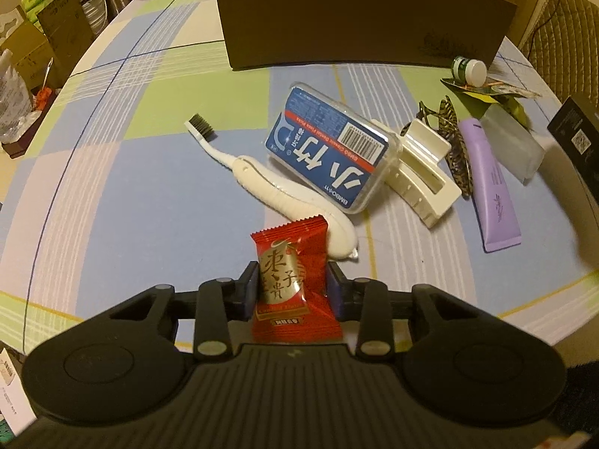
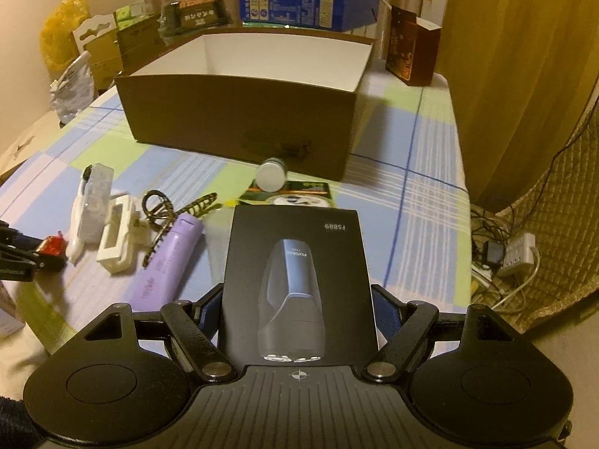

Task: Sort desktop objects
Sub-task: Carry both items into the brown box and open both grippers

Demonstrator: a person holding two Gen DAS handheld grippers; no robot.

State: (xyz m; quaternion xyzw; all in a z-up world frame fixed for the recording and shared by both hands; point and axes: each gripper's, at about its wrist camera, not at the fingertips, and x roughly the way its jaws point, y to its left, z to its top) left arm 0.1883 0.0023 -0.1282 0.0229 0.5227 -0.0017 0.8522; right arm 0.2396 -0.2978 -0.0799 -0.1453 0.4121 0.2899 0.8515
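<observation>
The left hand-held gripper [image 1: 292, 284] is clamping a red snack packet [image 1: 294, 280] between its blue pads just above the checked worktop [image 1: 149, 194]. Beyond it, a white toothbrush [image 1: 277, 183] is lying beside a blue floss-pick box [image 1: 329, 149], which is leaning on a white hair claw [image 1: 423, 183].

Warm, dim light is falling across the bench [image 2: 430, 172], which is wearing a checked cloth. Boxes [image 2: 307, 3] are piling up behind it. A curtain [image 2: 516, 75] is hanging at the right, and a power strip [image 2: 518, 254] is lying on the floor.
</observation>
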